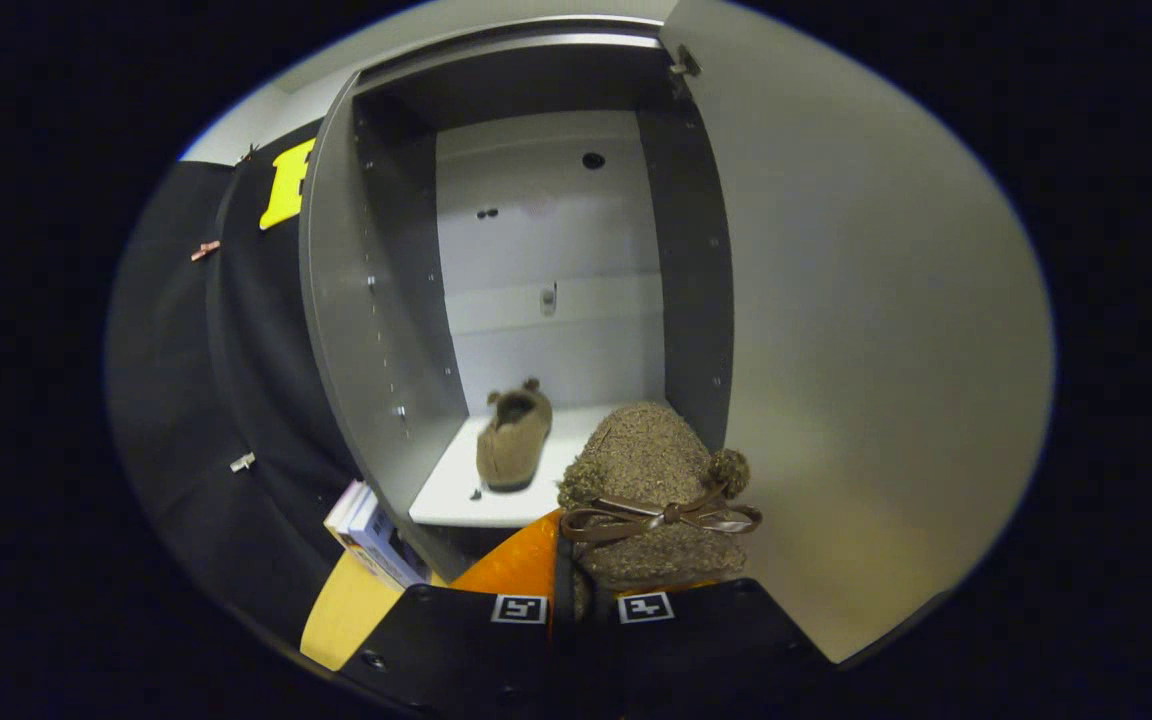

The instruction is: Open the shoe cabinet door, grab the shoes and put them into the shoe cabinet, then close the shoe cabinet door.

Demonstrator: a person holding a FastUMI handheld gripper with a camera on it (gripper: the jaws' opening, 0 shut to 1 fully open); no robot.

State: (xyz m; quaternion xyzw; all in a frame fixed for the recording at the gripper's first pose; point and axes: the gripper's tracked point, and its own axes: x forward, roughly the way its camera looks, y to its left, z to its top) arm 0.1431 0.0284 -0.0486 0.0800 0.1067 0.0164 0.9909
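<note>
The brown fuzzy slipper with a pompom and a thin brown ribbon bow [652,500] sits right between the gripper [582,606] fingers, and we see it end-on: its long axis runs straight away from us toward the open cabinet, the rounded end farthest from the fingers and aimed at the cabinet's inside. Its knitted, flecked upper looks coarse and woolly, the glossy bow lies flat across it just ahead of the fingers, and one fluffy ball hangs at the bow's right end. We read the jaws as pinching the near end of this slipper, drawn close together with the fabric caught in the narrow gap, each finger [476,620] pressing a side. Beyond it, the grey shoe cabinet with a pale back panel [546,250] stands open, its tall light grey door [866,330] swung out to the right of the slipper. On the cabinet's white bottom shelf [446,490] lies a second brown suede-like slipper [513,437], resting flat, its long axis also running front to back, slightly angled, with small ear-like tufts at the far end. Just left of the fingers, below the shelf edge, we see an orange surface [516,565], a yellow panel [346,610] and a stack of books [371,535] leaning by the cabinet's side wall.
</note>
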